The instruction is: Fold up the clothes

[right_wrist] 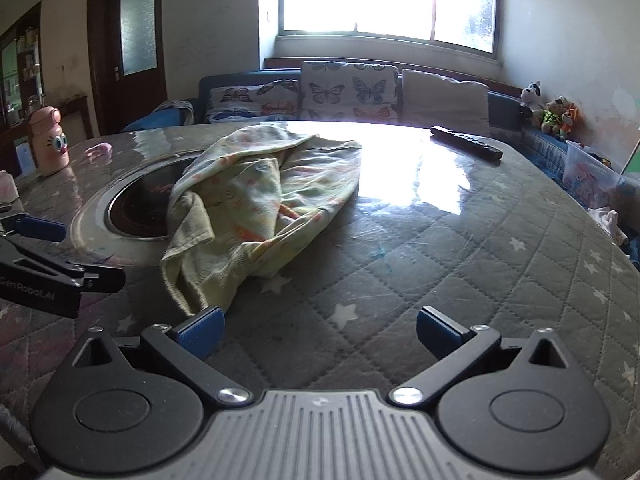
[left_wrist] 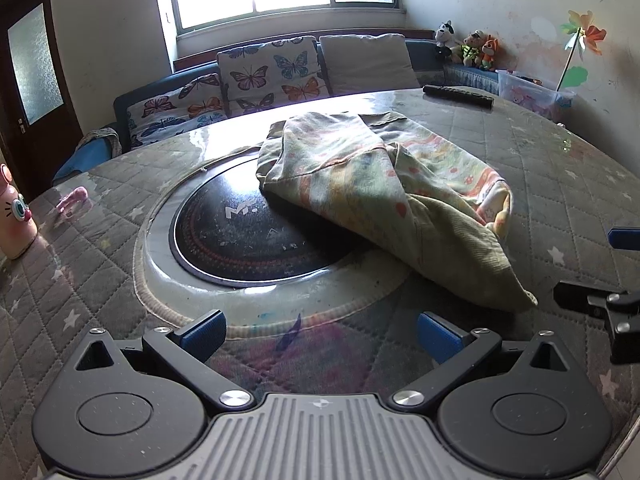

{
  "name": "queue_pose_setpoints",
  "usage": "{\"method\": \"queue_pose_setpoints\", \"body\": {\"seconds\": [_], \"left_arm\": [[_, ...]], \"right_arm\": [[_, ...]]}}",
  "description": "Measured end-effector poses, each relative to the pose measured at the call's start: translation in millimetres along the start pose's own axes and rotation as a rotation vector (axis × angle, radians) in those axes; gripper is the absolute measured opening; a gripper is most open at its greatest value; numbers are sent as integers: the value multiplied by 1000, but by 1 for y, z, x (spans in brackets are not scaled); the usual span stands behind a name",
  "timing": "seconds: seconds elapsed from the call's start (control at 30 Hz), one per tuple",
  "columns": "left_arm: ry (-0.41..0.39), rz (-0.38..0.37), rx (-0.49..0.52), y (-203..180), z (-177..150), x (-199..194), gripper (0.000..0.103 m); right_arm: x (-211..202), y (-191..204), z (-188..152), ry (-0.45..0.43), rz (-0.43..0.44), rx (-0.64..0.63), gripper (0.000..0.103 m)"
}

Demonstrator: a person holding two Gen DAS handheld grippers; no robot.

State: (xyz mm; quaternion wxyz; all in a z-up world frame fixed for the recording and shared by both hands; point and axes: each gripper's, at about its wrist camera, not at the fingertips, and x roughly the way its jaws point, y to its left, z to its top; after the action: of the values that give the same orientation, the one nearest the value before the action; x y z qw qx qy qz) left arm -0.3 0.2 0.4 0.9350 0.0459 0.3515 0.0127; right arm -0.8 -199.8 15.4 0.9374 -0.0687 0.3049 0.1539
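I see the garment (left_wrist: 384, 196) lying crumpled in a heap on the desk (left_wrist: 560, 184), its left part draped over the black round hob (left_wrist: 248, 236) set in the desk's middle. It's pale yellow-green w/ orange print. My left claw (left_wrist: 320, 332) is spread wide, nothing between the pads, hovering low over the desk near the hob's front rim, apart from the cloth. My right claw (right_wrist: 320, 330) is also spread wide & empty; its left pad (right_wrist: 202, 330) sits just beside the garment's (right_wrist: 256, 200) nearest corner, can't tell if touching. A remote (right_wrist: 466, 142) lies at the far side of the desk, well apart from the cloth. A pink bottle (right_wrist: 48, 140) stands at the left edge.
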Motion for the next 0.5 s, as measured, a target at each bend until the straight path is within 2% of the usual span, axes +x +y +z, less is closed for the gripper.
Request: {"method": "queue_pose_setpoints", "body": {"seconds": [0.17, 0.33, 0.5], "left_arm": [[-5, 18, 24, -4, -4, -4, 103], [18, 17, 19, -6, -6, -5, 103], [27, 23, 22, -6, -6, -6, 103]], "right_arm": [[0, 10, -2, 5, -18, -5, 103], [-5, 8, -8, 25, 42, 27, 103], [-7, 14, -10, 35, 42, 16, 103]]}}
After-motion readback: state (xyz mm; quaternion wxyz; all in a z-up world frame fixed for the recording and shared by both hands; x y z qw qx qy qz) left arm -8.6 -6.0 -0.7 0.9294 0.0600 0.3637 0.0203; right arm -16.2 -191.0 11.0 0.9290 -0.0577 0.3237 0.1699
